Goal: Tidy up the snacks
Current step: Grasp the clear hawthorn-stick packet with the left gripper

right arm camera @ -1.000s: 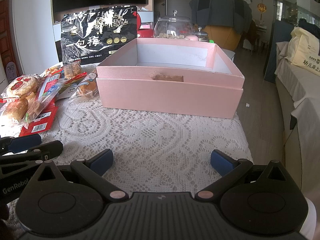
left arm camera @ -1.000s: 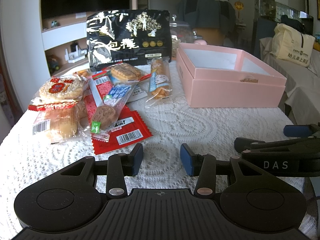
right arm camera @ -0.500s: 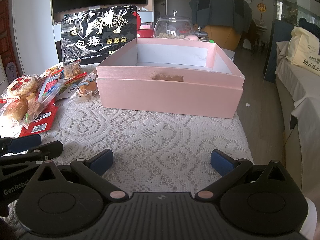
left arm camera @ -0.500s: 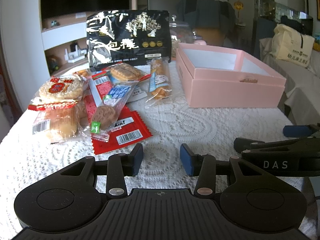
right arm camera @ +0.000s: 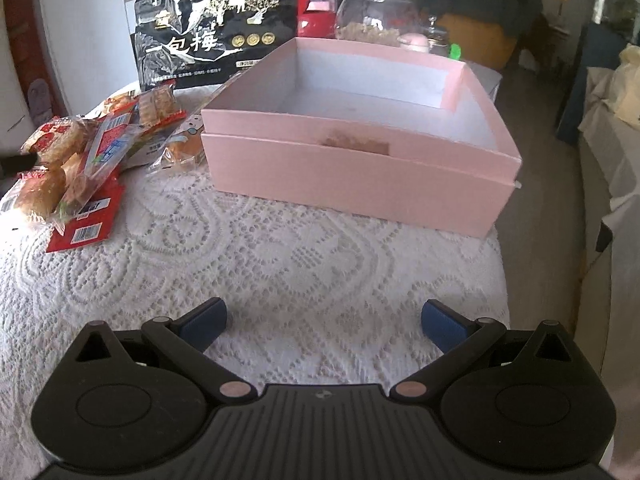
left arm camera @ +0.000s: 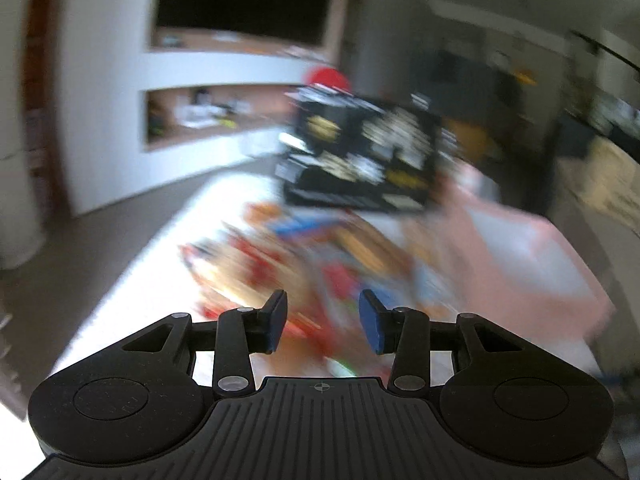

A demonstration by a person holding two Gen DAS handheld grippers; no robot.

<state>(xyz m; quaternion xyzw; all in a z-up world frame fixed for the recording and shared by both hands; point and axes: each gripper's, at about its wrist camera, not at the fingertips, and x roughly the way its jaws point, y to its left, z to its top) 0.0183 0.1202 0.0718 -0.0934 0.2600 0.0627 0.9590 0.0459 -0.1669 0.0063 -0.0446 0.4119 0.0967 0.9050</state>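
A pile of wrapped snacks [right arm camera: 80,160] lies on the white lace tablecloth [right arm camera: 300,264], left of an open pink box [right arm camera: 360,152] whose white inside is bare. A big black snack bag [right arm camera: 216,32] stands behind them. The left wrist view is badly blurred. In it my left gripper [left arm camera: 323,322] hovers above the near end of the snack pile [left arm camera: 320,248]; its jaws are closing, with a gap between the pads and nothing pressed. The black bag [left arm camera: 360,160] and pink box [left arm camera: 520,256] show beyond it. My right gripper [right arm camera: 323,326] stands wide open over bare cloth in front of the box.
A glass jar [right arm camera: 376,20] and a red object [right arm camera: 316,16] stand behind the box. The table's edge drops off at the right, beside a sofa [right arm camera: 612,140]. Wall shelves [left arm camera: 208,116] and floor lie left of the table.
My left gripper has swung left and up over the snack pile, blurring its view, and has left the right view's lower left corner. Its jaws have narrowed a little. The right view has tipped slightly downward.
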